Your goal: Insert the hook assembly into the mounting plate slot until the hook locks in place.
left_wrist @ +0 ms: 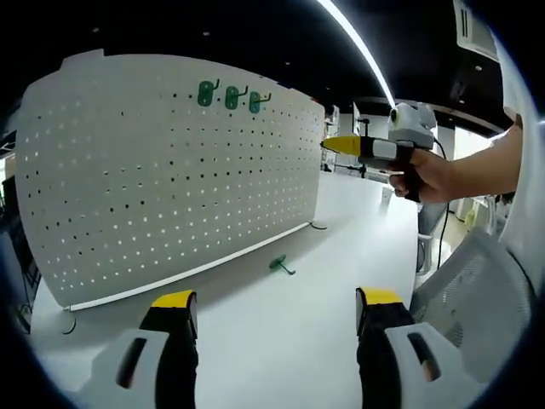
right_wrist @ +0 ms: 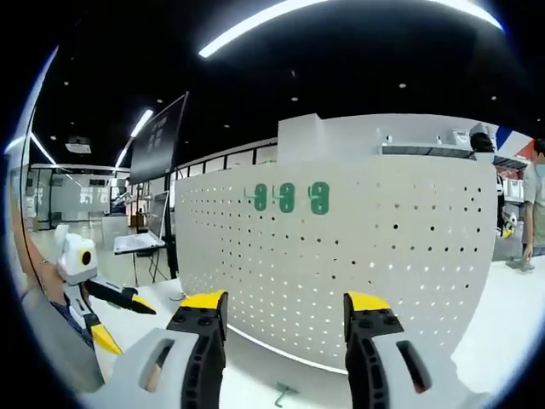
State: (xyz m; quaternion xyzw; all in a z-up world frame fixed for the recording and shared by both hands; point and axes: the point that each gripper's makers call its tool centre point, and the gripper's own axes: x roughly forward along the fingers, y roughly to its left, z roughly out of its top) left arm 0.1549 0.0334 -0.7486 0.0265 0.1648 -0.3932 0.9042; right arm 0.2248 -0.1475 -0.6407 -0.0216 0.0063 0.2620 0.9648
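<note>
Green plastic hooks [left_wrist: 231,95], three in a row, already hung near the top of the white board full of holes [left_wrist: 170,187]. One more small green hook [left_wrist: 280,265] lay on the white surface [left_wrist: 341,256], low in the middle, not picked up yet. The left tongs [left_wrist: 277,311] were wide and held nothing. The right tongs [right_wrist: 285,315] were wide too.

The pegboard [left_wrist: 170,170] is white, dotted all over with a regular grid of small dark holes, and three green hooks [left_wrist: 230,95] hang in a row near its upper edge. A fourth green hook [left_wrist: 280,265] lies on the white worktop [left_wrist: 341,247] at centre frame. Each hand-held gripper [left_wrist: 277,311] is grey and black with yellow tips, as is the other hand-held gripper [right_wrist: 285,315].
</note>
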